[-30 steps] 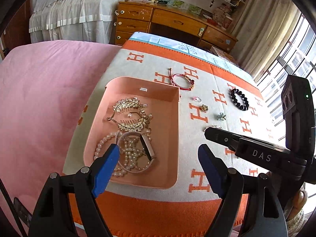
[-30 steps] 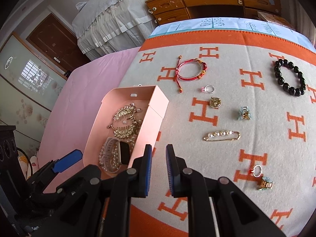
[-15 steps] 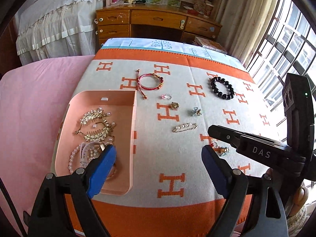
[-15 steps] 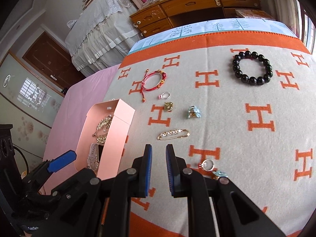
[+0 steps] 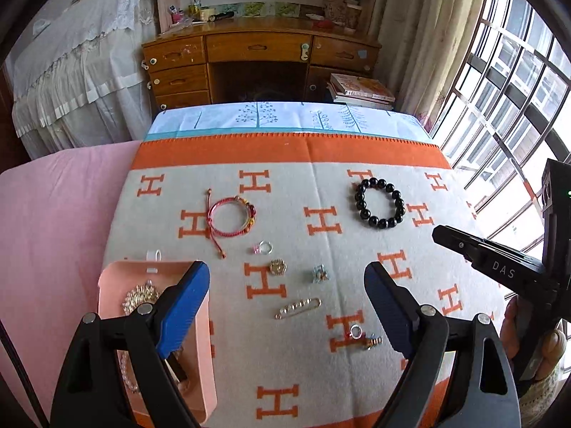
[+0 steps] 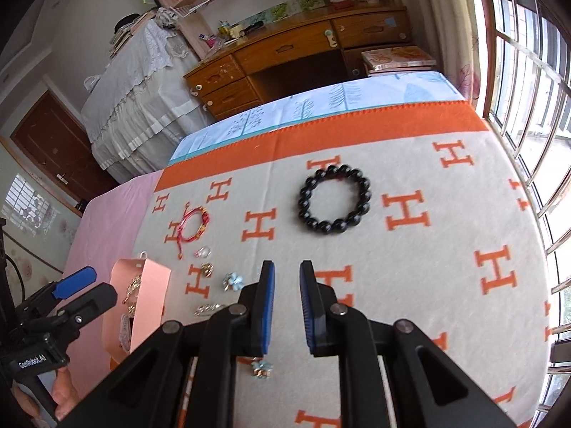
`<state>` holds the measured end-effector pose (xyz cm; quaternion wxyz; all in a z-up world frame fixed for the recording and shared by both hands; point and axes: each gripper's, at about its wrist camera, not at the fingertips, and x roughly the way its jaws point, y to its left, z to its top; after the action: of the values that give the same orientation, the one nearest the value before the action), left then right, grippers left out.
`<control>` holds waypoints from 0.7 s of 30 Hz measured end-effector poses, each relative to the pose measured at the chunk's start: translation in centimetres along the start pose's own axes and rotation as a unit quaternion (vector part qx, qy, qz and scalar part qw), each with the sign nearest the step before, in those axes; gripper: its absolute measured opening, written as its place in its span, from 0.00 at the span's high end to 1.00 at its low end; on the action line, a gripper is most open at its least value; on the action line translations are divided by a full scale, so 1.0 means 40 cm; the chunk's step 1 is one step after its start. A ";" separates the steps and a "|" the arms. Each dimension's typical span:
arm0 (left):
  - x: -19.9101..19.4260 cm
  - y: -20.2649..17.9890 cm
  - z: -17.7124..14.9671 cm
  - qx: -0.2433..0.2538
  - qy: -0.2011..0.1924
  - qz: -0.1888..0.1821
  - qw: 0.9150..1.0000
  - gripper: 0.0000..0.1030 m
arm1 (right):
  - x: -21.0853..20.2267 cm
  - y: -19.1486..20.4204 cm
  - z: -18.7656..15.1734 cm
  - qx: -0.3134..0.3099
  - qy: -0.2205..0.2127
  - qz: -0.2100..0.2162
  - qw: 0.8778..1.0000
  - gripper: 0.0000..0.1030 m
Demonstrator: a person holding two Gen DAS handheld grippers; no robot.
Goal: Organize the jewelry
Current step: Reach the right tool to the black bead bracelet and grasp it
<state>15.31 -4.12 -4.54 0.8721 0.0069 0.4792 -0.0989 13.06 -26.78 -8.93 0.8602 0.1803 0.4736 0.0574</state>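
Over the H-patterned blanket [image 5: 285,363] my left gripper [image 5: 287,285] stands open and empty, its left finger above the pink box [image 5: 107,285] of gold and pearl pieces. Ahead of it lie a pearl pin [image 5: 298,308], a gold charm [image 5: 277,266], a blue flower clip [image 5: 320,274], a pink-stone ring [image 5: 263,248], a red cord bracelet [image 5: 232,217] and a black bead bracelet [image 5: 380,203]. A ring [image 5: 355,331] lies near its right finger. My right gripper [image 6: 287,271] is shut with only a slit, nothing in it, below the black bead bracelet [image 6: 335,199].
A wooden desk [image 5: 260,57] with drawers stands beyond the bed's far end, books [image 5: 360,89] beside it. A barred window [image 5: 506,107] runs along the right. Pink sheet [image 5: 53,232] lies left of the blanket. A hand [image 6: 64,396] holds the left gripper [image 6: 84,290].
Both grippers have swung right across the blanket, away from the pink box. The box has slid to the lower left of both views and the black bracelet has come toward the middle.
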 end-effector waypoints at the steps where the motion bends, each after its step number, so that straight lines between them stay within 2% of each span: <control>1: 0.006 -0.006 0.022 0.003 0.001 -0.004 1.000 0.15 | 0.001 -0.013 0.020 0.001 0.000 -0.007 1.000 0.86; 6: 0.058 -0.028 0.127 0.024 0.007 0.006 1.000 0.15 | 0.056 -0.074 0.120 0.012 0.026 -0.029 0.999 0.86; 10: 0.139 -0.020 0.179 0.027 0.048 0.005 0.998 0.15 | 0.152 -0.114 0.167 0.035 0.072 -0.038 0.996 0.86; 16: 0.260 0.016 0.184 0.026 0.108 0.000 0.994 0.16 | 0.268 -0.128 0.183 0.033 0.113 -0.075 0.990 0.86; 21: 0.316 0.050 0.166 0.036 0.136 0.007 0.990 0.16 | 0.300 -0.104 0.173 -0.004 0.112 -0.101 0.989 0.84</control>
<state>27.80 -4.97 -11.73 0.7987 0.0554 0.5893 -0.1081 25.09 -29.18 -16.63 0.8038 0.1208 0.5825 -0.0082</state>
